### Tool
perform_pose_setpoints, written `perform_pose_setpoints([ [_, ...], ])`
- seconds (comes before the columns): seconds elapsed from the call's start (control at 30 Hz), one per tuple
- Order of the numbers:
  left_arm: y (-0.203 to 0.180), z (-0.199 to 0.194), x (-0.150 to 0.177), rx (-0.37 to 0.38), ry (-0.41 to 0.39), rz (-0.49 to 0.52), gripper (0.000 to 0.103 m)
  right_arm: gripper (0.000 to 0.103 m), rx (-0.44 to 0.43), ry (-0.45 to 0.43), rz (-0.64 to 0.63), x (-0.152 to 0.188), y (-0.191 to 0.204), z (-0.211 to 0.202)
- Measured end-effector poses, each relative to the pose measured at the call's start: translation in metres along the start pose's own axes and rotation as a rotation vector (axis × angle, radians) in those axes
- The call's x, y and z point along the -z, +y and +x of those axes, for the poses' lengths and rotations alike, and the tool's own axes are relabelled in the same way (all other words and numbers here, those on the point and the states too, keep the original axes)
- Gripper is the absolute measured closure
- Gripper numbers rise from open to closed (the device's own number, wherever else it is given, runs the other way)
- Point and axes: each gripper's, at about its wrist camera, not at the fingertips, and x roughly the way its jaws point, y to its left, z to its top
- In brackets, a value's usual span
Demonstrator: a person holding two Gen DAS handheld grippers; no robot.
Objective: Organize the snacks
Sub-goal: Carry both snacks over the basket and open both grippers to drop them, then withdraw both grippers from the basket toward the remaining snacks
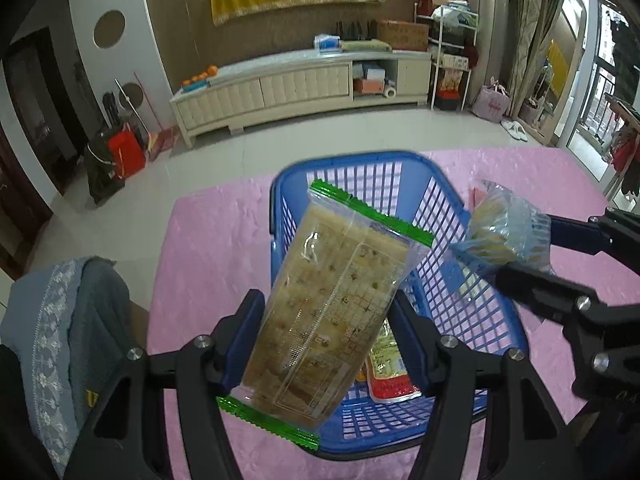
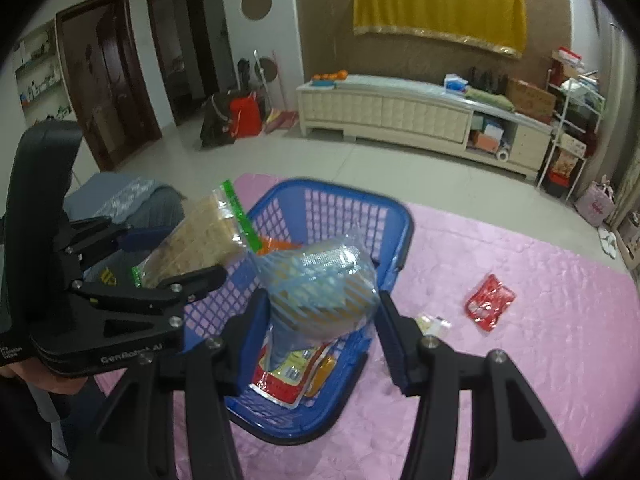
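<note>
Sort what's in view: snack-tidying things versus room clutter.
Job: blue basket; green-edged cracker pack in left gripper; blue-wrapped pack in right gripper; red packet on pink mat.
Clutter: yellow cloth; cabinet; oranges.

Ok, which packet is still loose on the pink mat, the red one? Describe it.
Start at the blue basket on the pink mat and look to its right. The red packet lies flat there, glossy, beside a small pale wrapper; it is the only red item outside the basket.
</note>
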Motion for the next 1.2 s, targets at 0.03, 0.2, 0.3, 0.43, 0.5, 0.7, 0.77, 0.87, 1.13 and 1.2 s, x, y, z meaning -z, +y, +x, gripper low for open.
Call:
perform_pose_setpoints([
  [0.03, 0.0, 0.003, 0.001, 0.004, 0.006, 0.003, 0.042, 0.046, -0.007, 0.012, -0.008, 0.002, 0.002, 0.004],
  [0.2, -0.002, 0.018, 0.006, 0.017, 0.037, 0.039, 0.045, 0.046, -0.008, 0.061, -0.038, 0.007, 0.009, 0.021],
  [0.3, -0.001, 0.021, 0.008, 0.029, 0.037, 0.037, 0.045, 0.046, 0.001, 0.08, -0.051, 0.007, 0.013, 0.029],
  [0.43, 0.001, 0.018, 0.008, 0.035, 0.036, 0.032, 0.045, 0.045, -0.005, 0.102, -0.044, 0.008, 0.016, 0.035],
  [0.5, 0.003, 0.019, 0.006, 0.033, 0.045, 0.031, 0.044, 0.045, -0.008, 0.107, -0.041, 0.008, 0.017, 0.038],
  [0.7, 0.002, 0.017, 0.008, 0.027, 0.043, 0.051, 0.033, 0.045, -0.021, 0.084, -0.04, 0.006, 0.016, 0.03],
  [0.77, 0.002, 0.015, 0.008, 0.027, 0.046, 0.046, 0.028, 0.045, -0.011, 0.082, -0.042, 0.005, 0.016, 0.028],
  [0.87, 0.002, 0.012, 0.007, 0.029, 0.046, 0.06, 0.024, 0.042, -0.01, 0.078, -0.033, 0.003, 0.012, 0.025],
  [1.13, -0.002, -0.002, 0.008, 0.03, 0.024, 0.057, 0.022, 0.019, 0.002, 0.072, -0.021, 0.004, 0.005, 0.013],
  [1.2, -0.004, -0.006, 0.007, 0.039, 0.02, 0.06, 0.022, 0.018, 0.007, 0.063, -0.01, 0.005, 0.003, 0.006],
])
